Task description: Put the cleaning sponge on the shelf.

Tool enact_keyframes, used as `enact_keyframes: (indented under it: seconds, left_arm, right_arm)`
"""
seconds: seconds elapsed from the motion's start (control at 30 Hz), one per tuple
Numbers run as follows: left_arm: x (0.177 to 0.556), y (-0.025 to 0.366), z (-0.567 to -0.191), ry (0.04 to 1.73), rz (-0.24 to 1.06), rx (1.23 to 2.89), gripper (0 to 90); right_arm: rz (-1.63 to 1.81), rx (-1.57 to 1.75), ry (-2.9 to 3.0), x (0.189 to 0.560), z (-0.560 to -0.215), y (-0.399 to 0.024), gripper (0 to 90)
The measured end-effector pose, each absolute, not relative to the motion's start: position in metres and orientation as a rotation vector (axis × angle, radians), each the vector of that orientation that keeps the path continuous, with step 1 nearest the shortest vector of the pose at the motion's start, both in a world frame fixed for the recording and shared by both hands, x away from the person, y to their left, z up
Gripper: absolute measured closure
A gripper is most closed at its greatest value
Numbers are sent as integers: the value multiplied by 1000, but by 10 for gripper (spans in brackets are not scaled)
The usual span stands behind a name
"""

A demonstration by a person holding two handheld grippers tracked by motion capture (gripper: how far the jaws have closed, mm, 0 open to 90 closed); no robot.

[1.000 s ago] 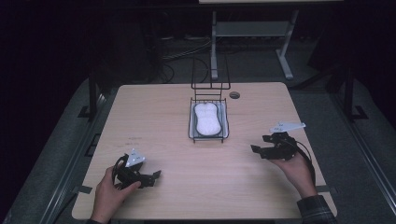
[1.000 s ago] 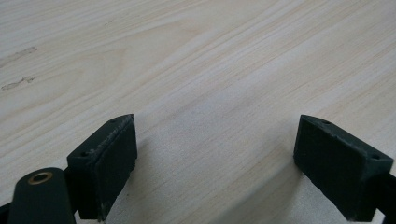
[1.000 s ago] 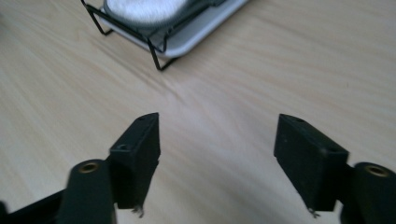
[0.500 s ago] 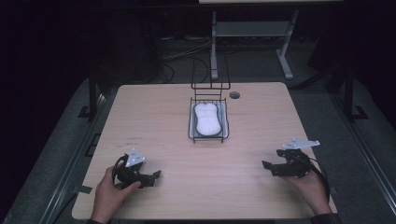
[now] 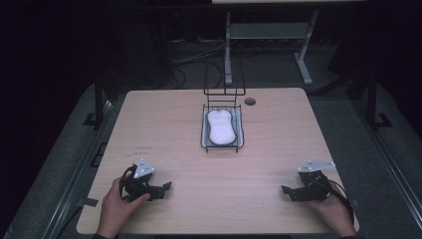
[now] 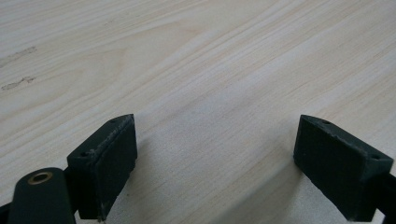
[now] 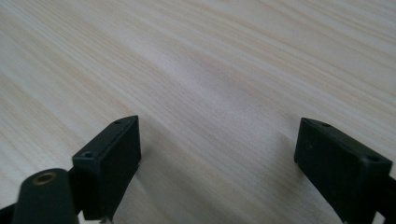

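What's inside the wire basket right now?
A white peanut-shaped object lies in the wire basket, on what looks like a grey tray liner. Whatever is beneath the object is covered.

Left claw [image 5: 163, 189] agape, right claw [image 5: 287, 191] just opened, empty

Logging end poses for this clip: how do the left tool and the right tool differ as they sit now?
The left tool lies at the table's near left corner, the right tool at its near right. The left points rightward toward the middle, the right points leftward. Both are open with bare wood between the jaws, low over the table, well short of the wire basket holding the white object.
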State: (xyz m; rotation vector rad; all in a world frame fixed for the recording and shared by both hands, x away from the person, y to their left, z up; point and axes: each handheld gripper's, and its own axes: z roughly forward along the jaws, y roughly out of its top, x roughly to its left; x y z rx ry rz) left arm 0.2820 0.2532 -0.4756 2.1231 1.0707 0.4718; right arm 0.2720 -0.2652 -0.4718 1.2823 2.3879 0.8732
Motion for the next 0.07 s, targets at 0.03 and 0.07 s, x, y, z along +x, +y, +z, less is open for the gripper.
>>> enact_keyframes:
  seconds: [0.03, 0.07]
  left_arm:
    - [282, 253, -476, 1071, 472, 2123, 127]
    - [282, 253, -476, 1071, 472, 2123, 127]
  right_arm:
    - [884, 1279, 2384, 272, -472, -265, 137]
    - [885, 1277, 2383, 272, -473, -265, 136]
